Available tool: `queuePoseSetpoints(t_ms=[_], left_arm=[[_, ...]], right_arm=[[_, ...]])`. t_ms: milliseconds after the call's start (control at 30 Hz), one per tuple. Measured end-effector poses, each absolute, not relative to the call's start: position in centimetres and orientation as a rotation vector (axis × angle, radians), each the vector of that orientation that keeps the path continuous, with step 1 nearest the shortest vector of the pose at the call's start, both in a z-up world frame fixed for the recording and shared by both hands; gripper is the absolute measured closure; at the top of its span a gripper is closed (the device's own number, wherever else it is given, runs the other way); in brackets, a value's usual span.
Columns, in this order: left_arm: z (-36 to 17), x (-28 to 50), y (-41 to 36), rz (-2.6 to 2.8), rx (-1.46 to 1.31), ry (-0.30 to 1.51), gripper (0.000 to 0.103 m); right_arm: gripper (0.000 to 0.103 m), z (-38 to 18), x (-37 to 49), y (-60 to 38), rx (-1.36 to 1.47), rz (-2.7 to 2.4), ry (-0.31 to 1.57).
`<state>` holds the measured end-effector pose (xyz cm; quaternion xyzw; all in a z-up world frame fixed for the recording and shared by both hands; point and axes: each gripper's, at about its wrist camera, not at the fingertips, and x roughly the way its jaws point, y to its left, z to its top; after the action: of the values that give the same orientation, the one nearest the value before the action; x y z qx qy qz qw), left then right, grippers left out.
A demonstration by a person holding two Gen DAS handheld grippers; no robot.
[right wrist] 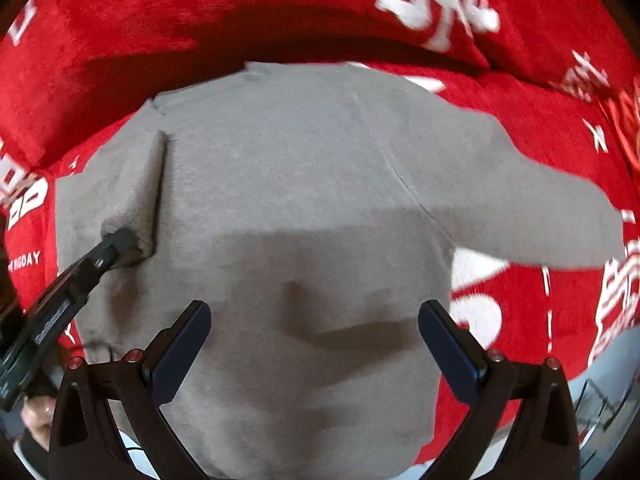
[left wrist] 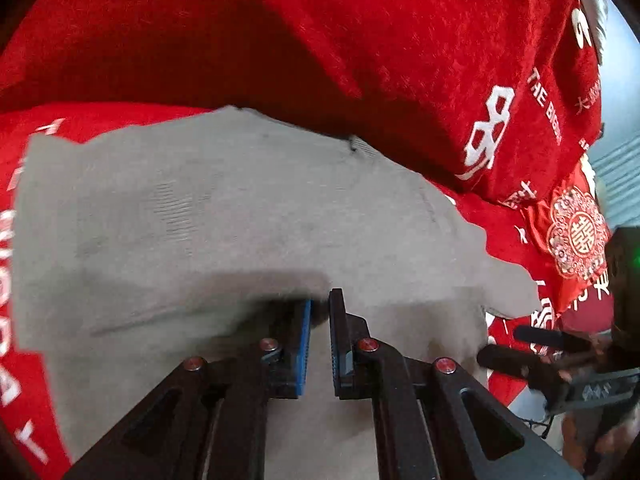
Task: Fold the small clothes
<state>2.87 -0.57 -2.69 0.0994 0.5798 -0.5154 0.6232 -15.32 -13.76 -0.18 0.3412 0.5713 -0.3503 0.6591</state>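
A grey sweater (right wrist: 304, 168) lies spread on a red cover (right wrist: 160, 12), its right sleeve (right wrist: 540, 208) stretched out to the side. My left gripper (left wrist: 320, 304) is shut on a fold of the sweater's left sleeve. The right wrist view shows the left gripper (right wrist: 120, 242) pinching that raised fold (right wrist: 140, 184) over the sweater's left side. My right gripper (right wrist: 315, 312) hangs open above the sweater's lower body, nothing between its fingers. In the left wrist view the right gripper (left wrist: 500, 344) sits at the grey sweater's (left wrist: 240, 208) right edge.
The red cover (left wrist: 360, 40) with white lettering rises into a cushioned back behind the sweater. A round white emblem (left wrist: 576, 236) marks it at the right. Pale floor (right wrist: 608, 368) shows past the cover's lower right edge. A hand (right wrist: 36, 424) shows at the lower left.
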Motion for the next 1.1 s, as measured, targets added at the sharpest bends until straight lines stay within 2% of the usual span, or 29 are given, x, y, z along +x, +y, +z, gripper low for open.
queuePoseSetpoints(t_ms=[33,67,100,133,300,433,500,533,567,600,700,767,833,933,967,1100], left_arm=[[-2.1,3.2,0.2,-1.155,0.247,1.322,0.071],[-1.3,3.8,1.2,-1.111,0.277,1.302,0.026],[-0.5,4.3,2.1,-1.080,0.288,1.283,0.007],[0.5,5.0,3.4,-1.053,0.280,1.244,0.000],[1.2,10.0,8.7,-0.910,0.357,1.188,0.000],[-1.1,14.4,9.9,-0.720,0.394,1.208,0.000],[-2.4,15.0,9.7,-0.685,0.441,1.190,0.000],[-3.4,15.0,9.5,-0.651,0.495,1.178,0.000],[-4.0,15.1,9.4,-0.637,0.519,1.177,0.000],[-4.7,15.0,9.1,-0.633,0.533,1.184,0.000],[-5.8,14.7,9.4,-0.631,0.517,1.208,0.000],[-5.9,14.6,9.3,-0.635,0.513,1.210,0.000],[-6.3,14.4,8.9,-0.668,0.512,1.224,0.000],[-6.7,13.9,7.7,-0.684,0.549,1.225,0.000],[-6.6,13.9,7.5,-0.686,0.560,1.225,0.000],[-6.1,14.9,7.5,-0.699,0.527,1.273,0.000]], right_arm=[[0.000,0.3,-15.1,-14.1,0.748,-0.769,1.283],[0.000,0.7,-13.8,-13.7,0.701,-0.737,1.269],[0.000,0.9,-12.7,-13.2,0.659,-0.713,1.261],[0.000,1.0,-11.4,-12.7,0.612,-0.687,1.255],[0.000,0.4,-3.6,-8.0,0.186,-0.544,1.299],[0.003,-3.4,0.5,-5.2,-0.187,-0.489,1.366],[0.018,-4.9,1.7,-4.4,-0.309,-0.490,1.381],[0.043,-5.6,2.3,-4.4,-0.359,-0.503,1.395],[0.081,-6.0,2.7,-4.6,-0.397,-0.535,1.401],[0.097,-5.9,2.7,-5.2,-0.377,-0.561,1.388],[0.097,-2.8,0.8,-9.1,-0.015,-0.644,1.251],[0.097,-0.8,-3.4,-13.5,0.442,-0.685,1.056],[0.097,-1.6,-7.4,-16.5,0.808,-0.757,0.908],[0.095,-6.1,-14.0,-19.2,1.360,-0.796,0.681],[0.092,-7.5,-15.5,-19.2,1.480,-0.807,0.629],[0.092,-8.1,-18.4,-19.4,1.577,-0.842,0.538]])
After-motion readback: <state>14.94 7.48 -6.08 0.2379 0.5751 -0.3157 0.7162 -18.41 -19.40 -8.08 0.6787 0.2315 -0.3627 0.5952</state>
